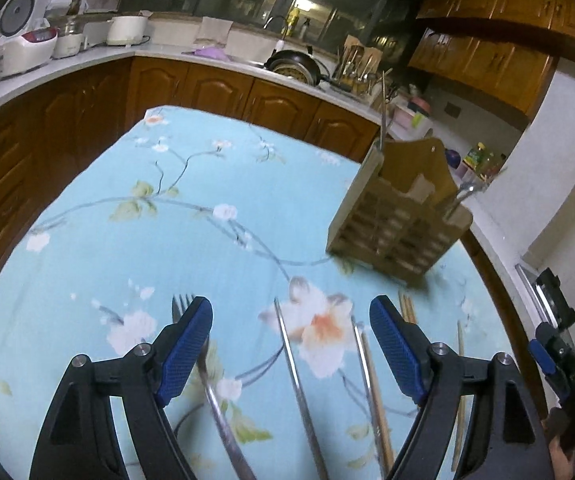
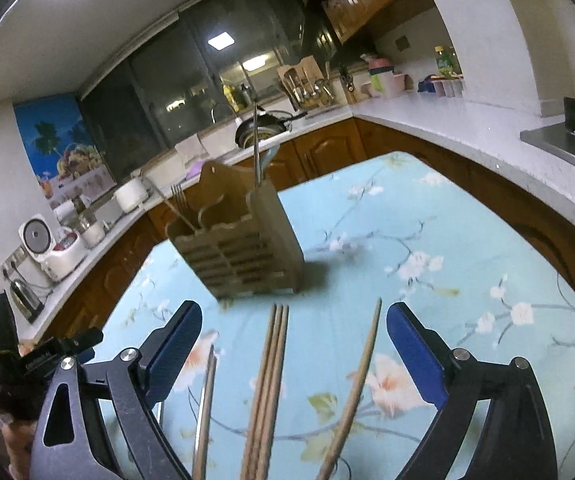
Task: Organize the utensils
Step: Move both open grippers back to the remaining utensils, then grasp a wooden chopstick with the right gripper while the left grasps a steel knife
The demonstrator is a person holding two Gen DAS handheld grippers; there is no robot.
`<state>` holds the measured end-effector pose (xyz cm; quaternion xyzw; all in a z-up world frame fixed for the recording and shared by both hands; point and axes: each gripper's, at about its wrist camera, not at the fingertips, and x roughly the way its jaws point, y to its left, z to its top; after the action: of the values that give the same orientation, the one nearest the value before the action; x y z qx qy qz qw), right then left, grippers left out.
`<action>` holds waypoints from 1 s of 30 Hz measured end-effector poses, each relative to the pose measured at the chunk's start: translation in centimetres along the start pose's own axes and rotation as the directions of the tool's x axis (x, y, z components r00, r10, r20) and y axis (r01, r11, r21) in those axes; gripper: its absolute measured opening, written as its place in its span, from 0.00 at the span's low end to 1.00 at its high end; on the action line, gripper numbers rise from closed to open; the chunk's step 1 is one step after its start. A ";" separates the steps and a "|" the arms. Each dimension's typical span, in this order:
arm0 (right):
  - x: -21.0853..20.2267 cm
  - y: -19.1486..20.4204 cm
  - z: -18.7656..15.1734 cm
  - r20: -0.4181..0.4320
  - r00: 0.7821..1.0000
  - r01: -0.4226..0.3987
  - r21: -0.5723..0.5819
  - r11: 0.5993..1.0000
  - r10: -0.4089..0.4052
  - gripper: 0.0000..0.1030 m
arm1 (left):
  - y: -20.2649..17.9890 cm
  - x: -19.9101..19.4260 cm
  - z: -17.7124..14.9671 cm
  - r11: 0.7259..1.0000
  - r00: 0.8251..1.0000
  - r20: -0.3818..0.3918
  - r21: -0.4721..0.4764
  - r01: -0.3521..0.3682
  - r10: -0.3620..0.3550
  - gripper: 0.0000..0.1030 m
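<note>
On the table w/ light-blue floral cloth, items as follows.

1. Wooden utensil holder – slatted front, several compartments, upright; sits at about 2 o'clock on the cloth in left wrist view, about 11 o'clock in right wrist view. Contents: one metal chopstick standing tall in the side section; fork, tines up, in another section; a further metal piece in there, type unclear (blur).
2. Fork no. 2 – flat on cloth, tines toward 12, partly under the inner finger of left gripper.
3. Metal chopsticks, loose – one betw. the left fingers, another nearer the 3 o'clock finger, beside a wooden stick.
4. Wooden chopsticks – bundle of approx. three lying side by side, tips toward 12; one single angled off to about 1 o'clock. All on cloth betw. the fingers of right gripper.
5. Left gripper – jaws spread wide, pinching nothing, above cloth.
6. Right gripper – jaws spread wide, nothing pinched.
7. Bkgd: kitchen counter, rice cooker, pan.
</note>
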<state>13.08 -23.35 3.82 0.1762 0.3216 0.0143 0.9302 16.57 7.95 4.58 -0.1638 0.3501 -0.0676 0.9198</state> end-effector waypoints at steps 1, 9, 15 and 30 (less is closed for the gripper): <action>0.1 0.0 -0.3 -0.008 1.000 0.005 -0.007 1.000 -0.005 0.92 | 0.0 -0.2 -0.3 1.000 1.000 -0.008 0.003 -0.003 0.003 0.78; 0.0 -0.7 -2.0 -0.039 0.999 0.032 -0.007 0.999 -0.032 0.92 | -0.7 -0.9 -0.6 1.000 0.999 -0.037 0.030 -0.005 0.006 0.78; 0.0 -0.4 -1.9 -0.047 0.999 0.027 -0.025 0.999 -0.028 0.92 | -1.4 -0.8 -0.4 0.998 0.998 -0.061 0.058 -0.007 0.010 0.78; 6.1 1.2 -1.0 -0.210 0.977 0.018 -0.108 0.994 -0.040 0.51 | -4.7 5.8 0.4 0.990 0.975 -0.220 0.138 -0.003 0.033 0.57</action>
<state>17.36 -21.08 -0.15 0.1198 0.4203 0.0362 0.8987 21.11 2.28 2.91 -0.0887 0.4466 -0.1009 0.8846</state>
